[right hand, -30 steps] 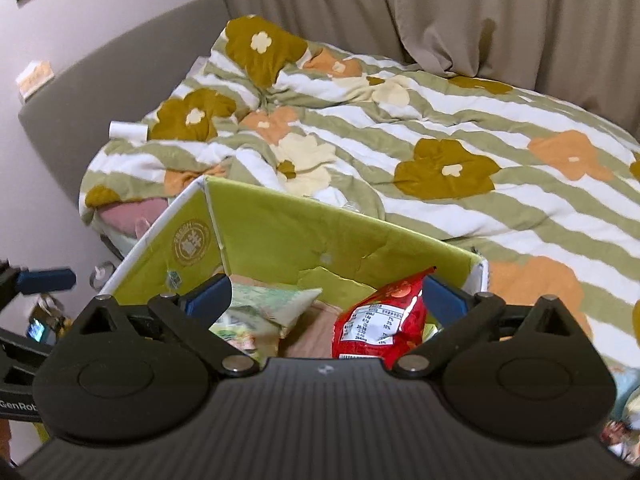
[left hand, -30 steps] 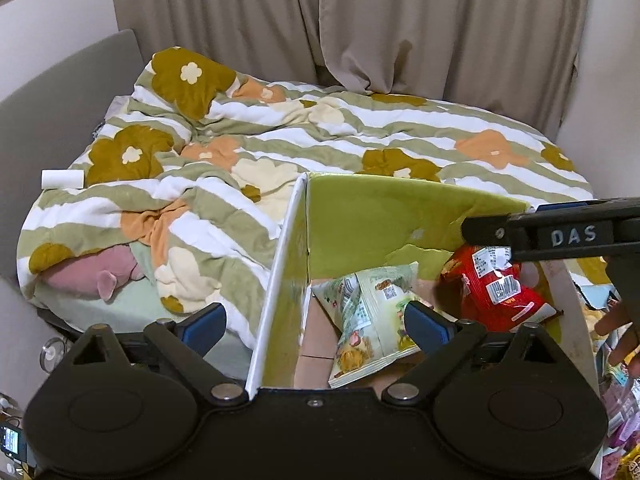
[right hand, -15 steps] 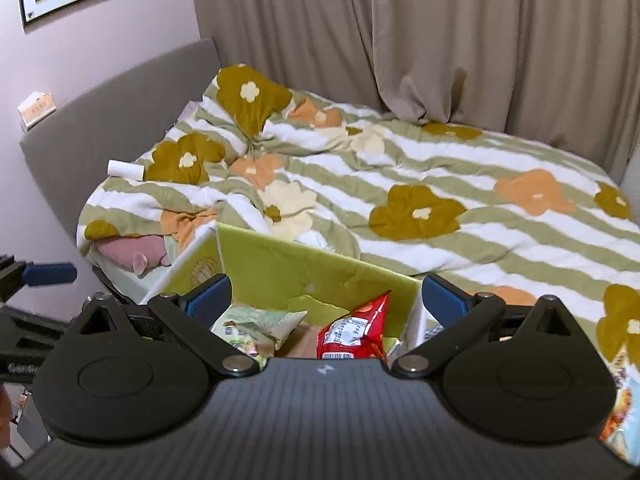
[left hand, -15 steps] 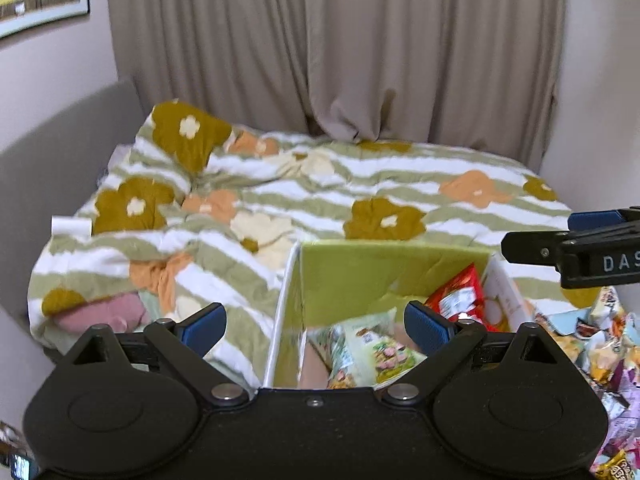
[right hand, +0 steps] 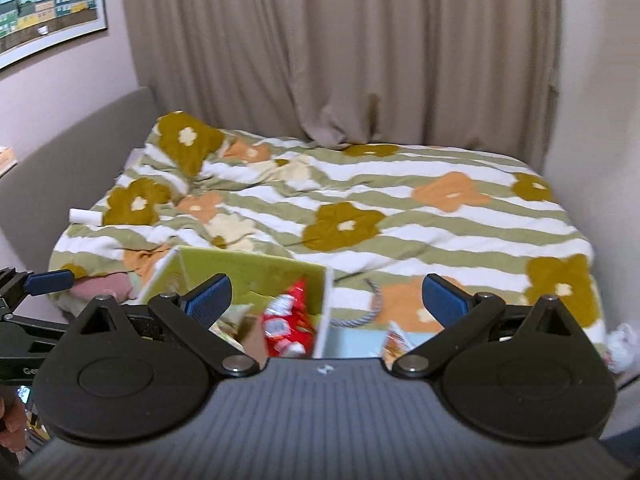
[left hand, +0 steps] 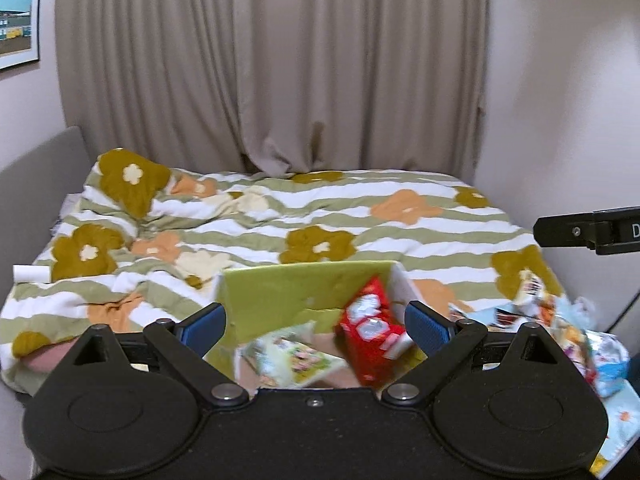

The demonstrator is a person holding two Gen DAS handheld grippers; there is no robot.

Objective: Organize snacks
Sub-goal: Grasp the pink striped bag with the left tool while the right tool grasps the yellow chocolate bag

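1. Two packets sit inside the green box (left hand: 296, 292): red snack bag (left hand: 374, 330) leaning upright at the right wall, pale green snack bag (left hand: 294, 356) lying flat to its left.
2. Box rests at the near edge of the bed, on the floral duvet (left hand: 360, 216); its white outer wall (right hand: 324, 312) shows in the right wrist view.
3. Loose snack pile (left hand: 568, 328) lies right of the box, outside it, on a light blue sheet, so there is more to sort.
4. Left tool (left hand: 316, 322): jaws spread wide, nothing between them, hanging above and just short of the box.
5. Right tool (right hand: 326, 300): jaws also spread, empty, over the box's right wall; one more packet (right hand: 396, 340) is visible just beyond that wall.
6. Change versus a second back: both cameras have lifted and pulled away; the box looks smaller and lower in frame, with more curtain (left hand: 280, 64) and wall in view. Right tool was close over the red bag, now backed off to the right.
7. Reading: red bag drop looks finished, both tools free. Next step is probably a reach right to the pile for another packet.
8. Risk: red bag stands on edge and could tip when the next one lands.
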